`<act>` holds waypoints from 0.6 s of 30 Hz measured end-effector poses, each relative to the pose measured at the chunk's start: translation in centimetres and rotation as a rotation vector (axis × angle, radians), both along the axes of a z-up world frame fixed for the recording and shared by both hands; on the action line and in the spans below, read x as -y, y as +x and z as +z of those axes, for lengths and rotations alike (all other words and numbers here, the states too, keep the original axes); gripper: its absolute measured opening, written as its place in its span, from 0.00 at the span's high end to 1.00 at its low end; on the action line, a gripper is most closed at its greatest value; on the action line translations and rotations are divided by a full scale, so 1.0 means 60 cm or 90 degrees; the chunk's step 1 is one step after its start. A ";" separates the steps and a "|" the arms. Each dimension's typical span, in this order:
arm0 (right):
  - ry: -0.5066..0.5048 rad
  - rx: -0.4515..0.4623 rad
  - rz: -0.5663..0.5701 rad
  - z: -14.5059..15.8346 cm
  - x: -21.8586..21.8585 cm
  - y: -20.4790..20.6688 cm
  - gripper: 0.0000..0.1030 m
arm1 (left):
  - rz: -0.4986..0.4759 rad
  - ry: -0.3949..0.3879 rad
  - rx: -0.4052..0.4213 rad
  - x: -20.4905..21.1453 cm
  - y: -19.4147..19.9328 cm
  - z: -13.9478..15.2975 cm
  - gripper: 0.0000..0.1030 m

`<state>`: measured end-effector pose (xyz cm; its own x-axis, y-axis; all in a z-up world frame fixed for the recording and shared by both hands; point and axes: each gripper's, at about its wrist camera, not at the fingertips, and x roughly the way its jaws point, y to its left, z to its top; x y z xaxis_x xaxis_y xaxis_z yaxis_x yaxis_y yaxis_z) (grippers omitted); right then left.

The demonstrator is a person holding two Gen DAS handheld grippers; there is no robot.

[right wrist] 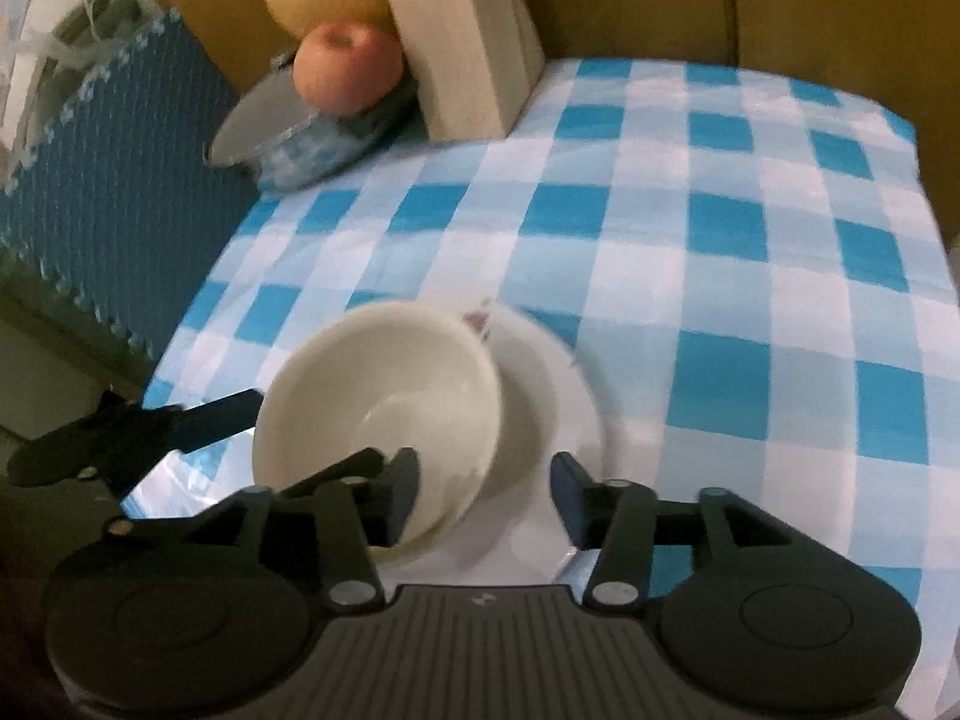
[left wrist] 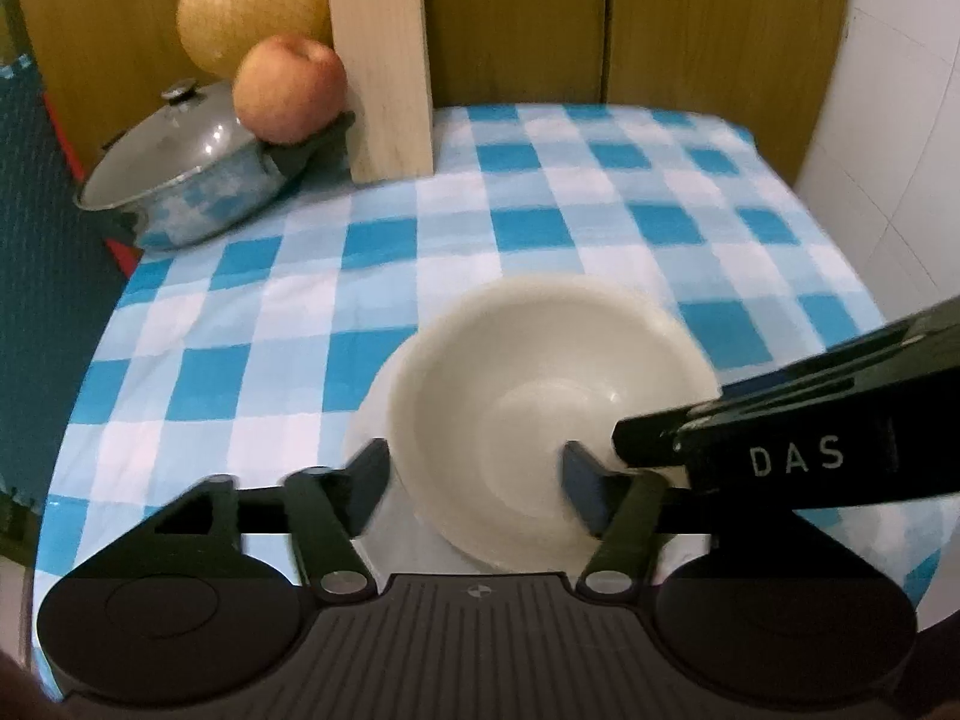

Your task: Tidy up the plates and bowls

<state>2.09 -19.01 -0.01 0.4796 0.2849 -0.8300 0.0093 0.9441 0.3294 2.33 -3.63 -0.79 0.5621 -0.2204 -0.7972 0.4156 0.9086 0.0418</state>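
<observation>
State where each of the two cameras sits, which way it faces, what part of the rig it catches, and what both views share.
Left wrist: on the left gripper, looking forward and down at the cream bowl between its open fingers; the right gripper enters from the right.
Right wrist: on the right gripper, facing the same bowl, tilted on a white plate; the left gripper reaches in from the left.
Shared: bowl, checked tablecloth, lidded pot, apple, wooden block.

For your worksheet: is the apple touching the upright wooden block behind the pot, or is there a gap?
Touching. In the left wrist view the apple presses against the wooden block with no gap between them; the right wrist view agrees.
</observation>
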 end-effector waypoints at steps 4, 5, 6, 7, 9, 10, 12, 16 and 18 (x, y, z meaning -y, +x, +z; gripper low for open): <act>0.012 0.064 -0.033 0.036 0.012 -0.030 0.56 | 0.013 -0.052 0.019 -0.025 -0.011 0.028 0.23; -0.003 0.086 -0.040 0.046 0.009 -0.036 0.55 | 0.019 -0.065 0.023 -0.030 -0.012 0.035 0.23; -0.024 0.107 -0.045 0.055 0.003 -0.042 0.53 | 0.027 -0.071 0.034 -0.033 -0.012 0.042 0.23; -0.047 0.128 -0.050 0.062 -0.002 -0.047 0.49 | 0.035 -0.071 0.045 -0.033 -0.012 0.048 0.22; -0.081 0.153 -0.056 0.068 -0.011 -0.052 0.45 | 0.064 -0.068 0.073 -0.036 -0.009 0.057 0.20; -0.095 0.159 -0.056 0.069 -0.017 -0.053 0.44 | 0.078 -0.068 0.083 -0.038 -0.006 0.060 0.20; -0.110 0.163 -0.059 0.067 -0.020 -0.052 0.44 | 0.101 -0.071 0.097 -0.041 0.000 0.065 0.20; -0.156 0.181 -0.077 0.067 -0.027 -0.050 0.41 | 0.127 -0.070 0.110 -0.044 0.004 0.067 0.18; -0.173 0.188 -0.087 0.065 -0.027 -0.050 0.40 | 0.135 -0.070 0.107 -0.043 0.004 0.064 0.18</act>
<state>-0.92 -17.37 3.92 0.7268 -0.0077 -0.6868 0.0826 0.9937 0.0763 2.58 -1.02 3.03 0.7275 -0.1633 -0.6664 0.2113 0.9774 -0.0089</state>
